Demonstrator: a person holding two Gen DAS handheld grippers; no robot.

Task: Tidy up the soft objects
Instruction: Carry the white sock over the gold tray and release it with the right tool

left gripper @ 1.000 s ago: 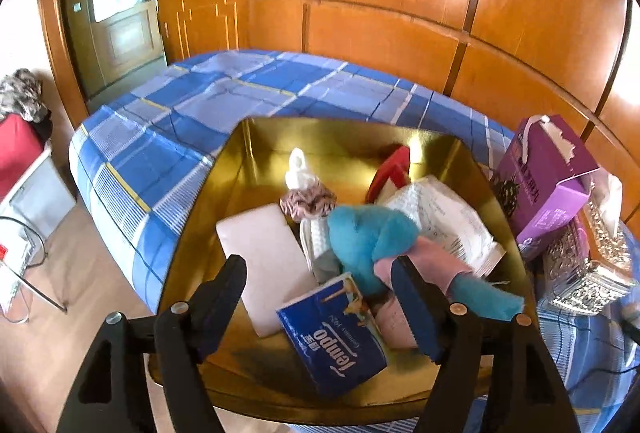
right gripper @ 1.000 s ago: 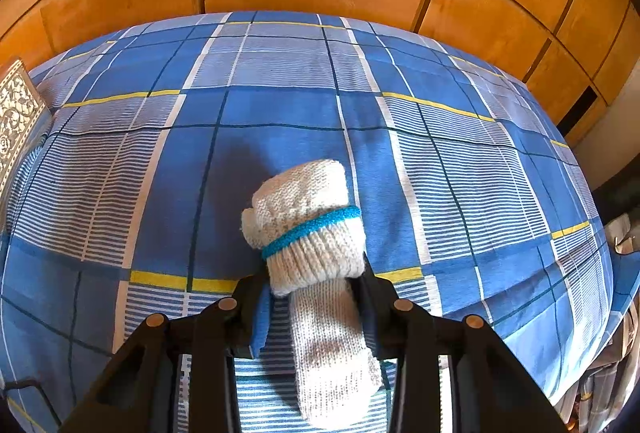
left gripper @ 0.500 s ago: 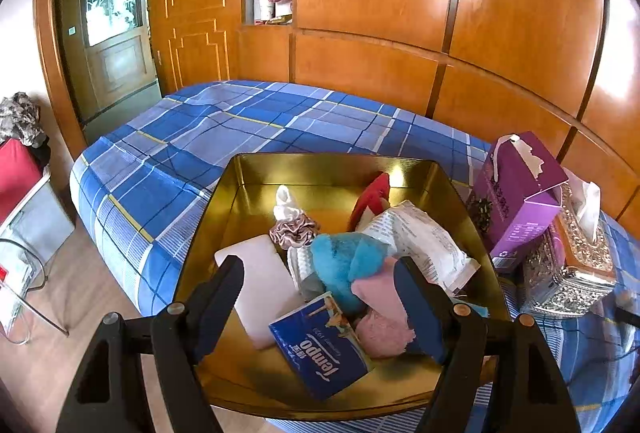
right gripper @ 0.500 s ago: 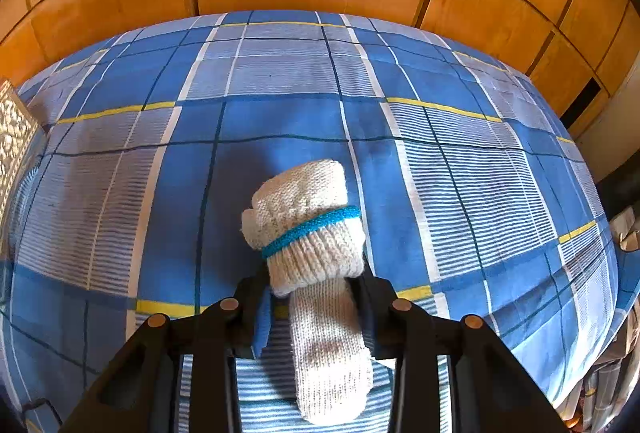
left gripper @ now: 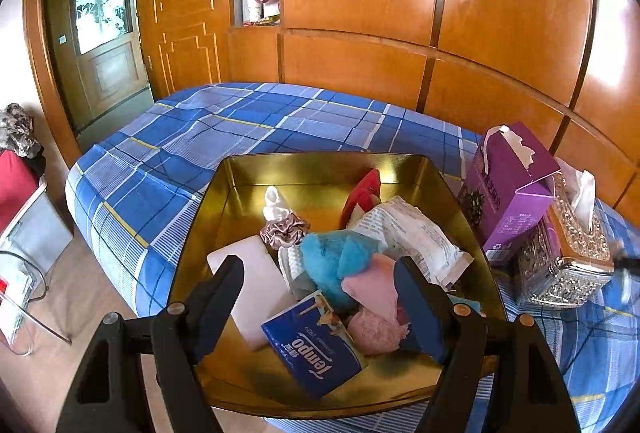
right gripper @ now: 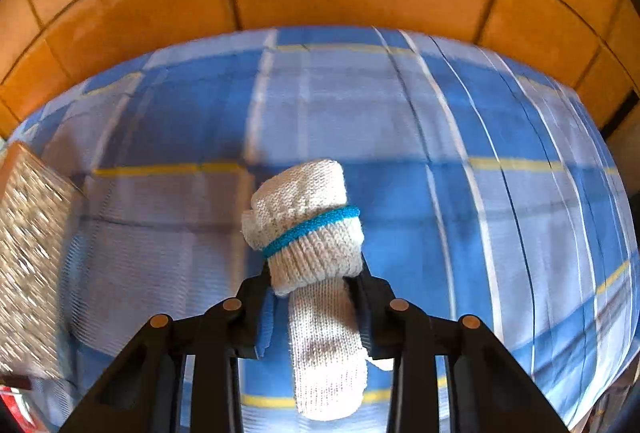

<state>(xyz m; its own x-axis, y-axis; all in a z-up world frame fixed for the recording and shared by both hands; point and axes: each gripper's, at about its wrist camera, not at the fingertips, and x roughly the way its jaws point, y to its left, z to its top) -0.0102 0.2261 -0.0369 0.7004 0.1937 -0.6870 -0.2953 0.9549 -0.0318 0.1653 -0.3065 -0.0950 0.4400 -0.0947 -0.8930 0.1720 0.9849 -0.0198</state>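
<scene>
In the left wrist view a gold tray [left gripper: 240,189] sits on the blue plaid bed [left gripper: 208,137]. It holds a blue plush toy [left gripper: 336,261], a pink soft item [left gripper: 376,321], a satin scrunchie [left gripper: 284,231], a white pad [left gripper: 256,285], a blue Tempo tissue pack [left gripper: 316,349], a red item [left gripper: 364,193] and a white packet [left gripper: 416,233]. My left gripper [left gripper: 320,297] is open and empty above the tray's near side. My right gripper [right gripper: 314,281] is shut on a rolled white knit sock with a blue band [right gripper: 308,229], held above the bed [right gripper: 400,153].
A purple tissue box [left gripper: 508,189] and an ornate silver tissue box [left gripper: 568,261] stand right of the tray; the silver box also shows at the left of the right wrist view [right gripper: 28,265]. Wooden wall panels [left gripper: 400,13] back the bed. Floor and a glass table [left gripper: 24,297] lie left.
My left gripper has drawn back and up from the tray, still open. My right gripper has swung left with the sock; the silver box has come into its view.
</scene>
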